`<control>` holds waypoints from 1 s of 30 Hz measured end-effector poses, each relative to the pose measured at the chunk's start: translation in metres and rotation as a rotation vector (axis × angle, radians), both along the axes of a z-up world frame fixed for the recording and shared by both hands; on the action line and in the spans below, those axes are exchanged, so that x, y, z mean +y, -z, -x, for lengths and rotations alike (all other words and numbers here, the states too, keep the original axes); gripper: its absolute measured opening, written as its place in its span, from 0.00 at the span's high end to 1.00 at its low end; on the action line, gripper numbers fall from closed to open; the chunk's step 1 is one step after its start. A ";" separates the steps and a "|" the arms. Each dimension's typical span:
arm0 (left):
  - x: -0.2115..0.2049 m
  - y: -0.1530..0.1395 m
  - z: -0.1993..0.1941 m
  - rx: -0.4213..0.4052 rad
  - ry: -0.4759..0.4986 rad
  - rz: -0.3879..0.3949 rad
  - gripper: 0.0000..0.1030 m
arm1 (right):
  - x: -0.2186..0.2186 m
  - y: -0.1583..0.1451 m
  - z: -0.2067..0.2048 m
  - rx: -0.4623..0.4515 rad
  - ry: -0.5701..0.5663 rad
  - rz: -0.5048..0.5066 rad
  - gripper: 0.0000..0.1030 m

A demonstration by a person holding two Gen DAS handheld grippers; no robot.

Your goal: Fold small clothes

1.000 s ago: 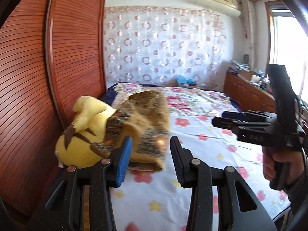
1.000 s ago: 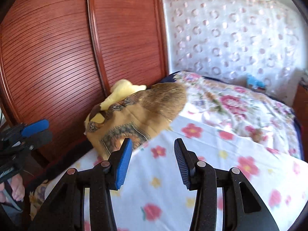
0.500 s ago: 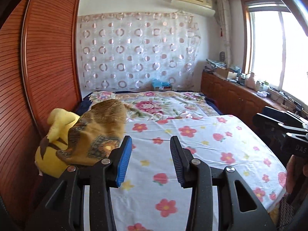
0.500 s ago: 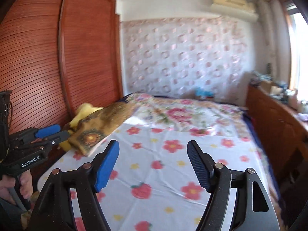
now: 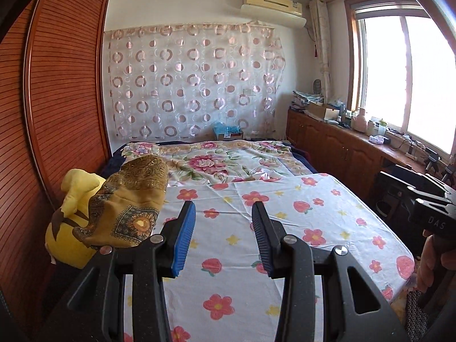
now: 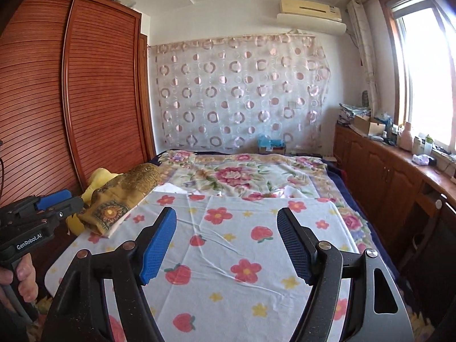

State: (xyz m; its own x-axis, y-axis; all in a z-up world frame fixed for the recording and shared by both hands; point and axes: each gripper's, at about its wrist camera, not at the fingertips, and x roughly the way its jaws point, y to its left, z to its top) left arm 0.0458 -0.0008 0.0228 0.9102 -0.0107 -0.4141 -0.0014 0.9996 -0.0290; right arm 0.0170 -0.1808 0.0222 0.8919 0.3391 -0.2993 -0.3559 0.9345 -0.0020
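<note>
Hovering over the bed — 2 grippers, left gripper and right gripper, both released, empty.

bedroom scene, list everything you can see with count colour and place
folded garment: one, mustard brown with patterned border, draped over the plush toy at the bed's left edge
plush toy: one, yellow, against the wardrobe
sheet: one, white with red flowers, spread over the near bed
blanket: one, floral, far end of bed
wardrobe: one, reddish wood, left wall
curtain: one, sheer with pink rings, back wall
air conditioner: one, cream, above curtain
cabinet: one, brown, cluttered top, under the window
left hand-held gripper: black, blue pads, open, empty
right hand-held gripper: black, blue pads, open wider, empty
</note>
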 end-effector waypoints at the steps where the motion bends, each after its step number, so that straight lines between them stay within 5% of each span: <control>1: 0.000 0.000 0.000 -0.002 0.000 0.001 0.59 | 0.003 0.001 -0.001 0.002 -0.001 -0.002 0.27; 30: 0.001 -0.002 0.004 -0.014 -0.008 -0.007 0.59 | -0.016 0.000 -0.018 0.008 -0.002 -0.021 0.27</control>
State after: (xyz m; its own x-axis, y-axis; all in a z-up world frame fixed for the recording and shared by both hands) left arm 0.0415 0.0002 0.0253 0.9160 -0.0006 -0.4011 -0.0089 0.9997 -0.0218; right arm 0.0355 -0.1966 0.0218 0.8887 0.3472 -0.2995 -0.3577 0.9336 0.0210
